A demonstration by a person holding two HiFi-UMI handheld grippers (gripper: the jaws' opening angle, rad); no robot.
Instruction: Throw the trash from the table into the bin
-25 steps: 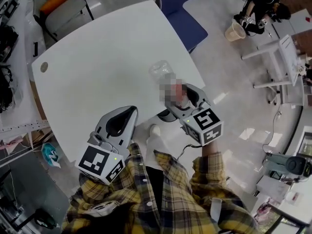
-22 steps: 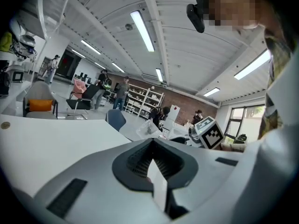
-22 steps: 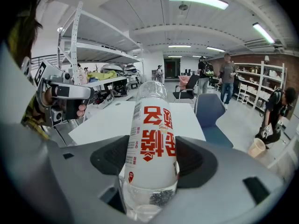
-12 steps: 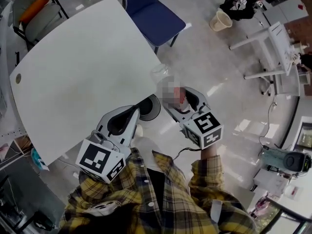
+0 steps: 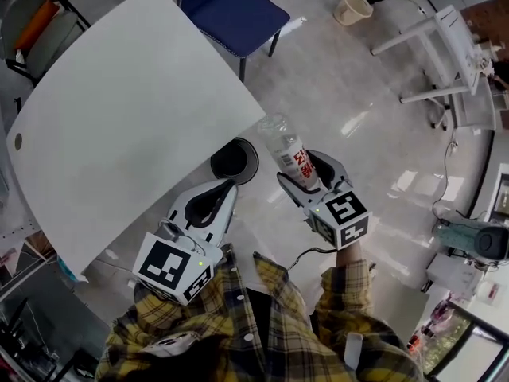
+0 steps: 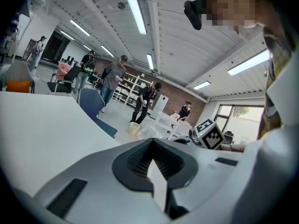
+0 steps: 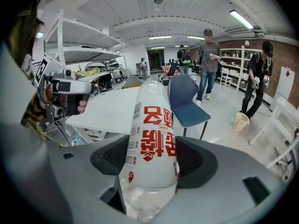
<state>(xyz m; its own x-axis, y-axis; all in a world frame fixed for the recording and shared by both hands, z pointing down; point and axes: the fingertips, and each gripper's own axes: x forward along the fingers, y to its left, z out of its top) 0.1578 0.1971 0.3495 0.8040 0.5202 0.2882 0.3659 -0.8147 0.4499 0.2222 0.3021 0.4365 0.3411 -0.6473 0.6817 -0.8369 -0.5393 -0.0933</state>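
1. A second ago the bottle hung over the edge of the white surface. It is now clear of that edge, above the floor.
2. The bin has come into view just left of the right gripper and slightly ahead of it. The lift looks done, and only the drop remains.
3. The right gripper pinches the bottle across its body. The left gripper is pressed together and holds nothing, with the bin just ahead of its tip.
4. The bottle is a smooth clear plastic cylinder with a white, red-printed label, and probably crushes easily. The bin is round and dark with an open mouth.
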